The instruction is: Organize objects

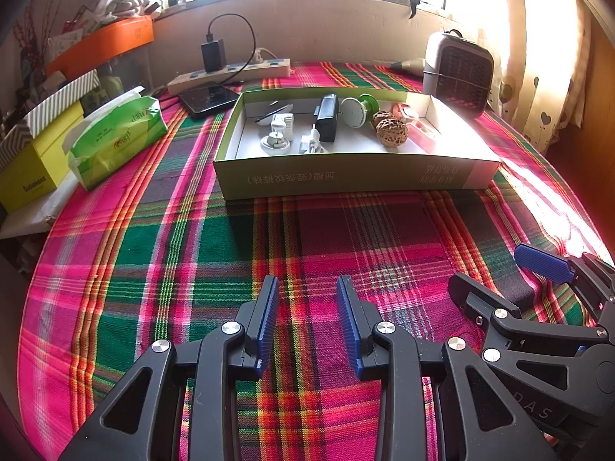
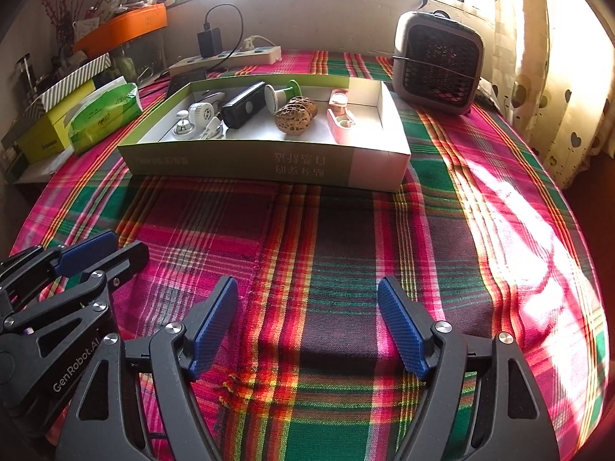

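**Sorting looked nearly or fully done; both tools empty**

Every small item in view already sat inside the shallow green-and-white cardboard box (image 1: 357, 174): a black rectangular gadget (image 1: 328, 117), a white round adapter with a small metal piece in front (image 1: 277, 130), a green-and-white spool (image 1: 359, 109), two brown wrinkled walnuts (image 1: 386, 126) touching each other, and a pink tape dispenser (image 2: 340, 117) at the box's right end. The plaid-covered surface (image 1: 269, 238) between box and tools carried no loose item, so judging from that, little or nothing was left to put away. A green tissue pack (image 1: 115, 140), power strip (image 1: 230, 73) and small grey heater (image 2: 438, 61) stood outside the box, probably not part of the job.

Left tool (image 1: 307, 320): pads partly apart, nothing between them, hovering over cloth. Right tool (image 2: 307, 322): pads spread wide, gripping nothing, touching nothing.
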Action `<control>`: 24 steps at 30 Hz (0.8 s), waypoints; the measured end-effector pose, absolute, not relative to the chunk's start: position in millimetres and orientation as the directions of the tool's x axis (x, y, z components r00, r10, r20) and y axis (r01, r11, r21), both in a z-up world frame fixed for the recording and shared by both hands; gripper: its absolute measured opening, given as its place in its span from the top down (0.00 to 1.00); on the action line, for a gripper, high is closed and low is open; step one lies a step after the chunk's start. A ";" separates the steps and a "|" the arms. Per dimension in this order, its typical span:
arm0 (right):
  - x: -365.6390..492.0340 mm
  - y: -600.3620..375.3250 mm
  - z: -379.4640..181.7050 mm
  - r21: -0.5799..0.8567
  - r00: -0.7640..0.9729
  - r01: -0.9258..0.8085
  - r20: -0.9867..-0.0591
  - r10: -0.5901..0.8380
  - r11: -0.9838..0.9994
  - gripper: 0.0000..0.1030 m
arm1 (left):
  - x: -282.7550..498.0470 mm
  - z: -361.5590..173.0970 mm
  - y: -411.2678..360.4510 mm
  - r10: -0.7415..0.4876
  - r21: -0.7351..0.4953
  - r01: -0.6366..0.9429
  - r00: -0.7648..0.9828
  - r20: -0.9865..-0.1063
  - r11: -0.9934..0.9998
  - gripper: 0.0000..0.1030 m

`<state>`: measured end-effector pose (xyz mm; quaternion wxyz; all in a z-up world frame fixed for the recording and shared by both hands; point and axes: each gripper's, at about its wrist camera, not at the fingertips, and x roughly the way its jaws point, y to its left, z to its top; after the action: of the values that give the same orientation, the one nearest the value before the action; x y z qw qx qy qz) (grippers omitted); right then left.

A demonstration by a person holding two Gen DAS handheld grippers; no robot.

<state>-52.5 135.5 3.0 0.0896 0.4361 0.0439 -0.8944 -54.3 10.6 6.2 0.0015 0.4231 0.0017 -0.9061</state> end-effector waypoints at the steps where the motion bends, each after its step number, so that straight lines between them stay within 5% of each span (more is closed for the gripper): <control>1: -52.4 135.2 2.9 0.000 -0.604 0.199 -0.788 -0.122 -0.980 0.27 | -54.3 6.2 10.5 -0.001 -0.002 0.004 -0.642 -0.767 -1.000 0.72; 24: -52.2 134.6 3.2 -0.001 -0.604 0.198 -0.788 -0.122 -0.980 0.26 | -54.3 6.7 10.0 -0.002 -0.001 0.004 -0.642 -0.767 -1.000 0.72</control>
<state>-52.2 134.6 3.2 0.0894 0.4362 0.0439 -0.8943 -54.3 10.0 6.7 0.0015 0.4231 0.0015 -0.9061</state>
